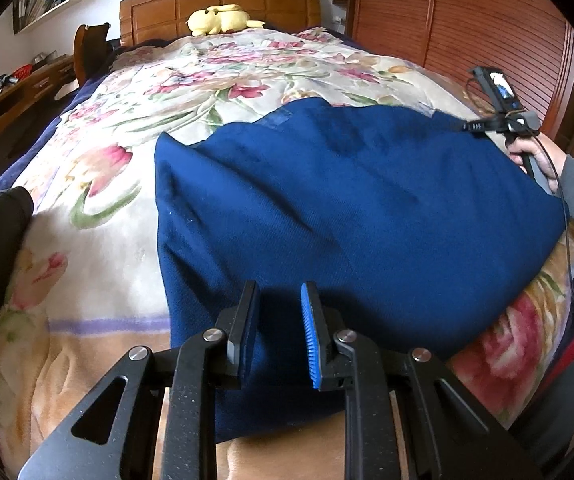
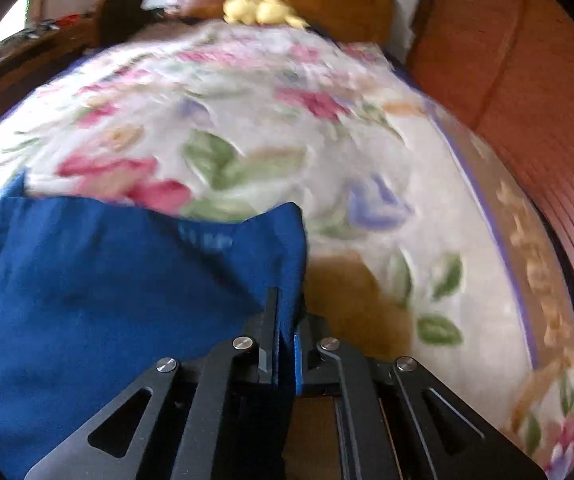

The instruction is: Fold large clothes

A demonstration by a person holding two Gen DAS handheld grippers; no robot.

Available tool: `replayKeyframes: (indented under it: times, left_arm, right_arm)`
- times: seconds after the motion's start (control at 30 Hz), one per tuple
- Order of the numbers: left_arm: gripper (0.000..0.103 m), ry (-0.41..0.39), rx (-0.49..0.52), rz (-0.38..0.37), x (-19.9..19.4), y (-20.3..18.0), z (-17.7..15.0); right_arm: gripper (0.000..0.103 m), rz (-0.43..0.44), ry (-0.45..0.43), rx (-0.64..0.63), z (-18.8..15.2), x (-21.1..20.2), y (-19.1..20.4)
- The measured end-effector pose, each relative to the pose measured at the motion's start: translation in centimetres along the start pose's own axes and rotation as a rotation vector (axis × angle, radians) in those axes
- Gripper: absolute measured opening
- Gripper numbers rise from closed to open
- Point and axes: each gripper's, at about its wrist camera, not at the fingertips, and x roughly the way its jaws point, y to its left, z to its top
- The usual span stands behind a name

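A large dark blue garment point(image 1: 347, 200) lies spread on the floral bedspread point(image 1: 107, 168). My left gripper point(image 1: 279, 292) is open, its jaws apart just above the garment's near edge, holding nothing. My right gripper point(image 2: 287, 308) is shut on the blue garment point(image 2: 107, 288), pinching its right edge and lifting it off the bedspread point(image 2: 367, 160). In the left wrist view the right gripper point(image 1: 469, 126) shows at the garment's far right side, held by a hand point(image 1: 535, 156). The right wrist view is blurred.
A yellow plush toy point(image 1: 221, 19) lies by the wooden headboard point(image 1: 223, 0). A wooden slatted wardrobe point(image 1: 487, 28) stands along the right side of the bed. A desk point(image 1: 11, 96) with small items stands at the left. A dark object point(image 1: 3, 216) sits at the bed's left edge.
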Motion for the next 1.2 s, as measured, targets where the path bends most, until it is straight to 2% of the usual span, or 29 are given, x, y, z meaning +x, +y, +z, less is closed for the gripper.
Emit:
replayKeyframes:
  times: [0.07, 0.23, 0.33, 0.4, 0.5, 0.63, 0.7, 0.8, 1.03, 1.1, 1.2]
  left_arm:
    - [0.022, 0.000, 0.005, -0.021, -0.1, -0.3, 0.1]
    - [0.022, 0.006, 0.024, -0.046, -0.3, -1.0, 0.3]
    - [0.024, -0.005, 0.033, -0.068, -0.9, -1.7, 0.5]
    - [0.025, -0.009, 0.043, -0.095, -1.1, -2.3, 0.6]
    - [0.027, -0.017, 0.055, -0.106, -1.1, -3.2, 0.9]
    - [0.028, -0.032, 0.051, -0.114, -1.1, -3.9, 0.9]
    - [0.028, -0.036, 0.048, -0.112, -1.1, -4.2, 0.7]
    - [0.028, -0.029, 0.055, -0.116, -0.8, -4.5, 0.4]
    - [0.028, -0.010, 0.062, -0.126, -0.4, -5.3, 0.0]
    - [0.028, -0.015, 0.078, -0.113, -0.3, -5.5, -0.2]
    - [0.028, -0.001, 0.088, -0.096, 0.2, -5.5, -0.6]
  right_arm:
    - [0.004, -0.013, 0.001, -0.030, -0.6, -0.1, 0.5]
    - [0.006, 0.020, -0.038, 0.019, -0.9, -3.0, -0.3]
    - [0.023, 0.045, -0.074, 0.034, -1.8, -5.9, -0.3]
    - [0.050, 0.051, -0.103, 0.023, -2.5, -8.1, 0.3]
    - [0.059, 0.092, -0.128, -0.018, -4.6, -11.3, 2.0]
    - [0.062, 0.181, -0.178, -0.007, -7.7, -15.2, 3.7]
    - [0.062, 0.222, -0.176, 0.005, -9.6, -16.2, 4.2]
    - [0.062, 0.228, -0.156, -0.009, -12.1, -16.8, 5.2]
    - [0.062, 0.219, -0.089, -0.092, -14.8, -14.6, 7.4]
    - [0.062, 0.253, -0.044, -0.099, -15.3, -13.1, 7.2]
    - [0.063, 0.304, -0.024, -0.048, -15.1, -12.0, 5.8]
